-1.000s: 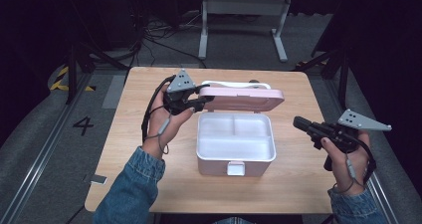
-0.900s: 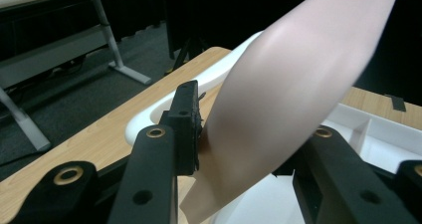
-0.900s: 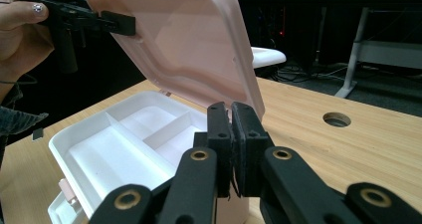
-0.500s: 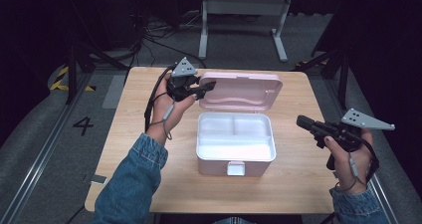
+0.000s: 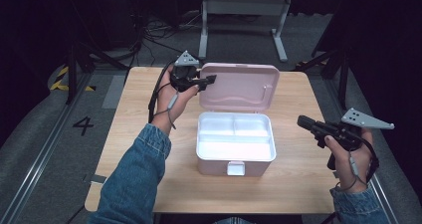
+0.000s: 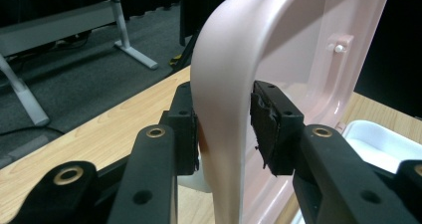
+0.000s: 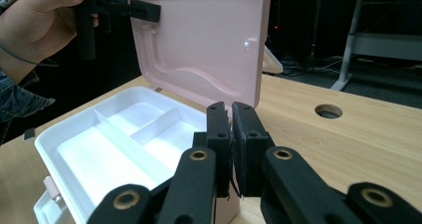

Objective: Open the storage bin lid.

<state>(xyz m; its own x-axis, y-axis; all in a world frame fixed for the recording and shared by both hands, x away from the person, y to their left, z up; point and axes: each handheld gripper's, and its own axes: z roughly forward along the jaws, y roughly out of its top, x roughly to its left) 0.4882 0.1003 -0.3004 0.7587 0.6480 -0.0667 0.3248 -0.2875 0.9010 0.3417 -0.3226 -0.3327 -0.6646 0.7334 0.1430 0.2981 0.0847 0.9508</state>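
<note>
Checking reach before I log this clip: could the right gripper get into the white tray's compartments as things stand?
Probably yes. The pink lid is raised, held by the left gripper, so the white tray lies open from above. The right gripper, jaws shut with nothing between them, hovers beside the tray with nothing between.

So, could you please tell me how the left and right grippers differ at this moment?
The left gripper is clamped on the edge of the pink lid; the right gripper is shut on nothing. The left sits at the table's far side, the right off the box's right side. Both have black jaws.
</note>
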